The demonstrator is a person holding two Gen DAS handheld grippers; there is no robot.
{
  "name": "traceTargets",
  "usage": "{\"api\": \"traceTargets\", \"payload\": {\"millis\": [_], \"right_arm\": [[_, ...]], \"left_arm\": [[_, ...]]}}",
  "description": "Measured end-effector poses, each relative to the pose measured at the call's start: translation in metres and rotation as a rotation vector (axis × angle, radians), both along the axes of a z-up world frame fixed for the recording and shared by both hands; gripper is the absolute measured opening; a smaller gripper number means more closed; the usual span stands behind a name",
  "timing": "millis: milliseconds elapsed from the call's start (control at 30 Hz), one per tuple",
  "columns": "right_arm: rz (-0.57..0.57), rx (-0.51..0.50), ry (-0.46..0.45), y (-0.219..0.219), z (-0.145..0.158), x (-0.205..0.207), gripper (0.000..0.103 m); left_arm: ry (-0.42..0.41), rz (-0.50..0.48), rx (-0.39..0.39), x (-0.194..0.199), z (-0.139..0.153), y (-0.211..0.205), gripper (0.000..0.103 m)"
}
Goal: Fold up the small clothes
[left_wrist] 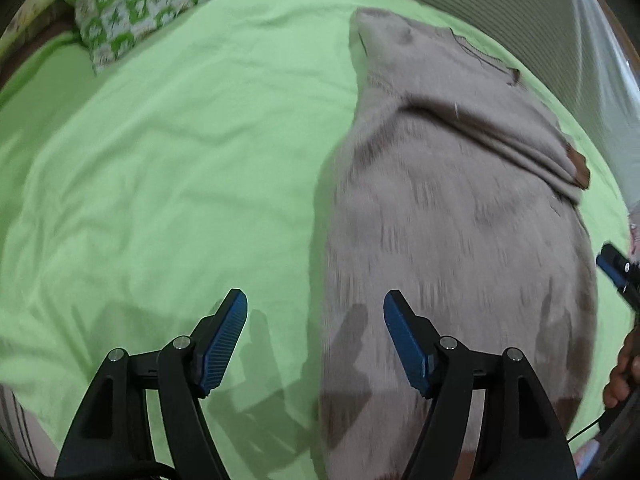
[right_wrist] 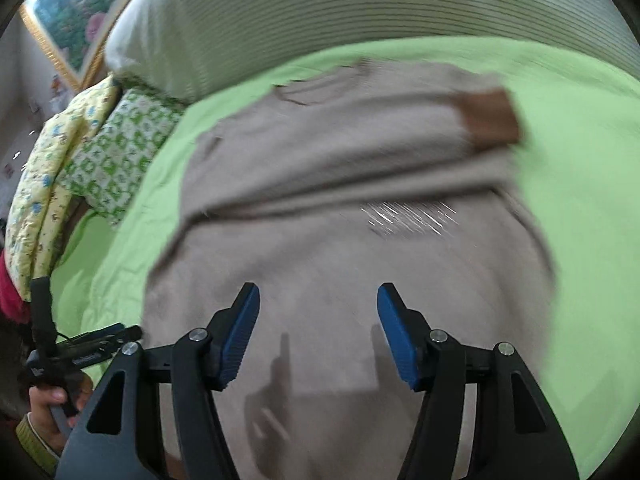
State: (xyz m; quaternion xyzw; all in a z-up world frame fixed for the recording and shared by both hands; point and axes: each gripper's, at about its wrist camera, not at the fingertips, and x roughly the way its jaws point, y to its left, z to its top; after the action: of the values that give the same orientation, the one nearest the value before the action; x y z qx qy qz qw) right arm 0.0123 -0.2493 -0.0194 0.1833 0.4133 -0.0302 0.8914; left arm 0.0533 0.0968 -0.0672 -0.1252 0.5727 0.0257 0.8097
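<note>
**On the bed, a sleeve folded in, both claws free**

On the green sheet (left_wrist: 160,160) lies the beige sweater (left_wrist: 460,240), spread flat toward the striped headboard (right_wrist: 360,8). One sleeve (right_wrist: 360,152) is laid across the chest, its brown cuff (right_wrist: 490,118) near the garment's right edge in the right wrist view. The left claw (left_wrist: 316,336) stands wide and empty over the sweater's left edge, one finger above the sheet, the other above the knit. The right claw (right_wrist: 318,332) is likewise wide with nothing between its pads, poised over the lower body of the sweater. The fold seems partly done. Next, I judge, each claw must pinch a hem corner or the side and carry it over evenly, without dragging the folded sleeve loose.
</note>
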Motion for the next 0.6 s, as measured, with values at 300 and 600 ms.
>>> {"api": "traceTargets", "payload": {"millis": [300, 600], "right_arm": [[-0.239, 0.048, 0.008, -0.052, -0.006, -0.099, 0.062], [-0.324, 0.120, -0.015, -0.058, -0.016, -0.176, 0.062]], "left_arm": [[0.014, -0.050, -0.093, -0.049, -0.001, -0.009, 0.072], [0.078, -0.185, -0.101, -0.083, -0.011, -0.031, 0.072]]}}
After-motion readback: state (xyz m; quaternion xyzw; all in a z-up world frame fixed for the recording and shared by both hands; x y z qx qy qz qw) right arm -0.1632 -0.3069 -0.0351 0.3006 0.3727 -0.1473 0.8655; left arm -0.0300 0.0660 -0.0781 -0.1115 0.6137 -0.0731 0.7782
